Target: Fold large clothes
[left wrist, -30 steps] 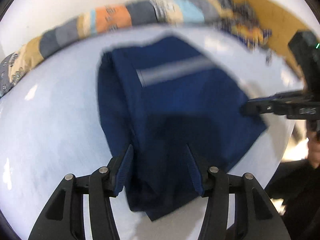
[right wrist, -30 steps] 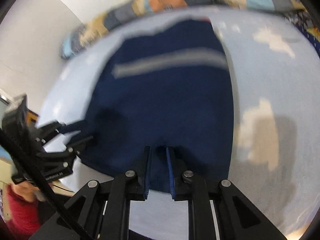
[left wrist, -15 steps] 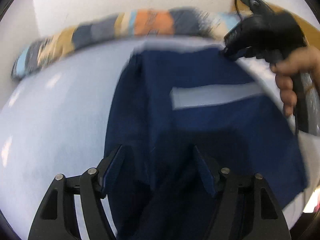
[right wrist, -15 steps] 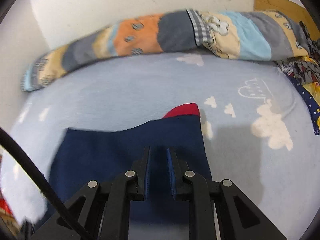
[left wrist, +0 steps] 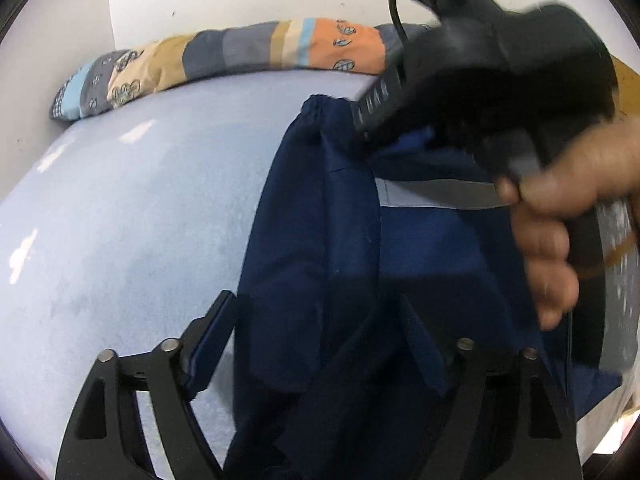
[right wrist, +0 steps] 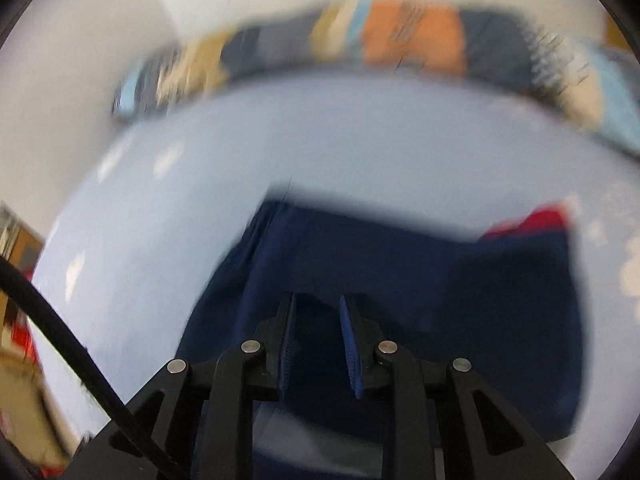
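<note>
Slippage is what we worry about most: the navy-blue fabric garment with a grey reflective stripe lies part-folded on the pale blue bedsheet with white cloud prints, and both of our claws are letting go at once. Our left gripper stands wide with its jaws opening; dark cloth lies between the fingers, but the pads are clear of it. Our right gripper, seen from the left camera as a black handle in a hand near the garment's far edge, is narrow and also opening, with navy cloth under and between its fingers; the blur keeps us from telling whether any fabric clings to the pads. If a fold catches on a pad as we withdraw, we judge the layer could drag and open the fold. The red lining peeking at the far corner suggests the edges are already uneven. The long patchwork bolster lies well apart from the garment.
</note>
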Action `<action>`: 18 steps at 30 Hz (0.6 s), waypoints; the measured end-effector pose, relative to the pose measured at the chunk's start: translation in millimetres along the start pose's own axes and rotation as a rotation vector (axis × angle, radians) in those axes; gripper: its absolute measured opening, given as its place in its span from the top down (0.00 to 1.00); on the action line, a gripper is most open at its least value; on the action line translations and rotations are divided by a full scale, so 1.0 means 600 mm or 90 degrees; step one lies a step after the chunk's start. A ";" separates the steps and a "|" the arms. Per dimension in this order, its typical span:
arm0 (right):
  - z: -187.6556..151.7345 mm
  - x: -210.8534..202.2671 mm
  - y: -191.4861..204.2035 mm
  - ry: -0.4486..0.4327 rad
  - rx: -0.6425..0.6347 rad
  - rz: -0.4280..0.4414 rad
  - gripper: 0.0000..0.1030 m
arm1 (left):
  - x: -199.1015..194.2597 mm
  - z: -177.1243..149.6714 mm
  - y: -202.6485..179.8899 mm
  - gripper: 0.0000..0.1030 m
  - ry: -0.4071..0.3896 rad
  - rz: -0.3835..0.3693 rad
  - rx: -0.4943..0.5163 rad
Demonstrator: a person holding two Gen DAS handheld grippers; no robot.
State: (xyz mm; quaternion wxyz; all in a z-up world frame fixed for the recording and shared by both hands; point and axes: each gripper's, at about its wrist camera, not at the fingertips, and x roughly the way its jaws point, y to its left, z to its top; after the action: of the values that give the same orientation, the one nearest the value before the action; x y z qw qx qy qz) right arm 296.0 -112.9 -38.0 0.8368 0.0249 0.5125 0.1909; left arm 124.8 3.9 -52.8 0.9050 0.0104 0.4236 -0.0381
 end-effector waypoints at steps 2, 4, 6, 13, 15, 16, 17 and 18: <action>-0.010 -0.007 -0.006 0.000 0.010 -0.003 0.76 | -0.003 0.000 0.005 0.20 0.002 -0.007 0.000; -0.022 -0.052 -0.015 -0.024 0.025 0.016 0.76 | -0.013 0.000 0.010 0.20 0.001 -0.008 -0.001; -0.048 -0.121 -0.030 -0.054 0.035 0.016 0.76 | -0.023 0.002 0.016 0.20 -0.004 -0.011 -0.008; -0.221 -0.260 -0.065 -0.040 0.041 -0.057 0.73 | -0.068 0.002 0.024 0.20 -0.029 -0.015 -0.023; -0.270 -0.262 -0.067 -0.023 0.064 -0.047 0.73 | -0.083 -0.005 0.017 0.20 -0.035 -0.012 -0.013; -0.292 -0.262 -0.070 -0.017 0.073 -0.047 0.73 | -0.088 -0.007 0.014 0.20 -0.040 -0.009 -0.008; -0.310 -0.258 -0.076 -0.008 0.083 -0.052 0.73 | -0.095 -0.014 0.008 0.20 -0.046 -0.005 0.001; -0.321 -0.253 -0.078 0.000 0.086 -0.054 0.72 | -0.096 -0.018 0.004 0.20 -0.049 -0.001 0.007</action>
State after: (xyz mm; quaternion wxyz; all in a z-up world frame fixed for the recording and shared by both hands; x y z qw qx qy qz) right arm 81.7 -238.3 -11.9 0.8405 0.0596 0.5250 0.1200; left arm 80.3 10.5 -15.6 0.9206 0.0132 0.3881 -0.0414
